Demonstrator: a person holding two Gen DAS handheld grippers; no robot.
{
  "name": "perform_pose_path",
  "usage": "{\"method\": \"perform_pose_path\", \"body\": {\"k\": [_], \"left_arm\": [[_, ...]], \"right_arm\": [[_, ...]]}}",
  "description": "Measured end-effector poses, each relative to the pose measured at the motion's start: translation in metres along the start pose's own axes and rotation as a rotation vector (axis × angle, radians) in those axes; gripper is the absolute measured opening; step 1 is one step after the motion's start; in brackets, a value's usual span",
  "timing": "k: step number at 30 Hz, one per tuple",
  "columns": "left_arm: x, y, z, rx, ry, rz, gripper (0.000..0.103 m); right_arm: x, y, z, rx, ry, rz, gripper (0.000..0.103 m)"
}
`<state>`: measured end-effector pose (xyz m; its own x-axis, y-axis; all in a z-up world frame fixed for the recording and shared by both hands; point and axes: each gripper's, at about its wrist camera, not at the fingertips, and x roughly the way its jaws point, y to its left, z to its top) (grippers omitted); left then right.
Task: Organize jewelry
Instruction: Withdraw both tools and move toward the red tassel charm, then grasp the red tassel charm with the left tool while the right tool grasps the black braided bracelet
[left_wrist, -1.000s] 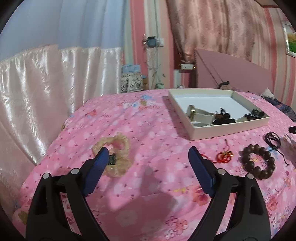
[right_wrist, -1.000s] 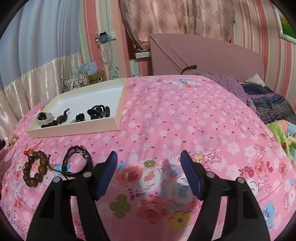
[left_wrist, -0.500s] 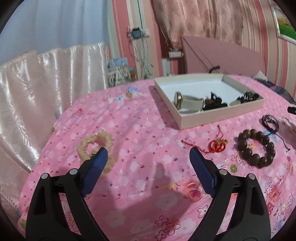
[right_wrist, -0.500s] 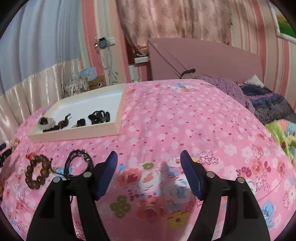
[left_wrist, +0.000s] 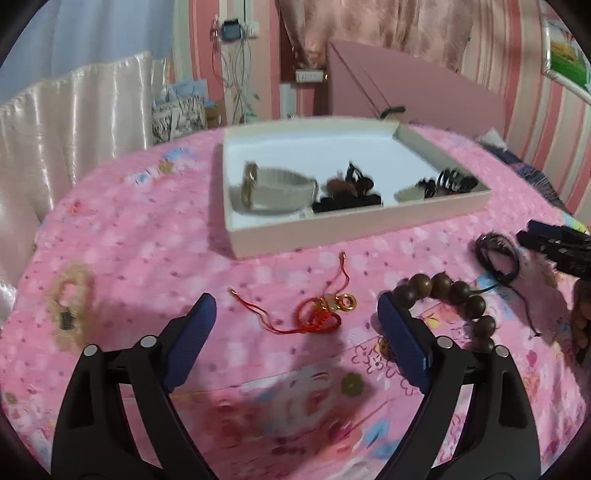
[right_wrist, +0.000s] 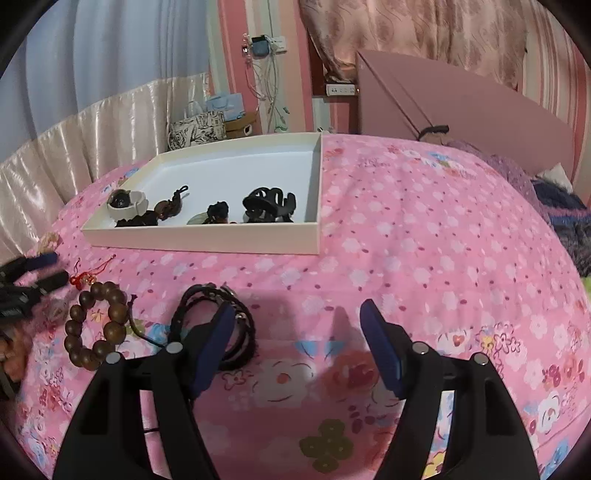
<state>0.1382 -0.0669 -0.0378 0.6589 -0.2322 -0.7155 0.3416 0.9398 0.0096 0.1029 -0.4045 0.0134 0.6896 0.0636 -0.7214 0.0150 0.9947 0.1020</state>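
A white tray on the pink bedspread holds a watch, dark hair ties and a black claw clip. My left gripper is open and empty, with a red cord charm lying between its fingers. A brown bead bracelet lies just right of it. A black cord bracelet lies by the left finger of my right gripper, which is open and empty. A beige scrunchie lies far left.
The tray sits at the back of the bed. A pink headboard, curtains and a satin bed skirt surround the bed. My right gripper shows at the right edge of the left wrist view.
My left gripper has moved right, from the scrunchie to over the red cord charm. My right gripper has shifted left toward the black cord bracelet. Both stay open.
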Motion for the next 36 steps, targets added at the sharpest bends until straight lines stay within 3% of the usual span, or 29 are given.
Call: {"method": "perform_pose_path", "body": {"k": [2,4,9,10,13,20,21,22,24,27,32,36], "left_arm": [[0.014,-0.005,0.000,-0.009,0.061,0.012,0.066],[0.024,-0.007,0.001,-0.009,0.100,0.032,0.057],[0.024,-0.016,0.000,0.032,0.084,0.031,0.031],[0.025,-0.019,0.000,0.046,0.082,0.030,0.020],[0.025,-0.034,-0.002,0.109,0.077,0.046,0.008],[0.025,-0.039,-0.003,0.124,0.079,0.075,0.007],[0.025,-0.037,-0.003,0.115,0.077,0.067,0.007],[0.024,-0.035,-0.003,0.107,0.075,0.060,0.006],[0.021,-0.030,-0.004,0.083,0.064,0.040,0.005],[0.018,-0.021,-0.004,0.043,0.054,0.007,0.005],[0.006,-0.017,-0.002,0.046,0.014,0.014,0.005],[-0.018,-0.012,0.014,0.045,-0.071,0.023,0.005]], "right_arm": [[0.005,-0.002,0.000,0.012,0.021,0.013,0.071],[0.011,-0.003,0.001,0.016,0.045,0.030,0.070],[0.020,0.012,-0.001,-0.053,0.085,0.049,0.052],[0.020,0.014,-0.001,-0.059,0.088,0.060,0.049],[0.023,0.016,-0.001,-0.064,0.106,0.065,0.048],[0.030,0.033,-0.003,-0.149,0.141,-0.010,0.046],[0.029,0.034,-0.003,-0.157,0.138,-0.005,0.039],[0.027,0.035,-0.004,-0.167,0.132,0.004,0.026],[0.026,0.034,-0.004,-0.161,0.129,-0.011,0.014],[0.025,0.024,-0.002,-0.091,0.131,0.021,0.011],[0.019,0.019,0.003,-0.015,0.107,0.088,0.009],[0.003,0.025,0.031,-0.014,0.039,0.144,0.004]]}}
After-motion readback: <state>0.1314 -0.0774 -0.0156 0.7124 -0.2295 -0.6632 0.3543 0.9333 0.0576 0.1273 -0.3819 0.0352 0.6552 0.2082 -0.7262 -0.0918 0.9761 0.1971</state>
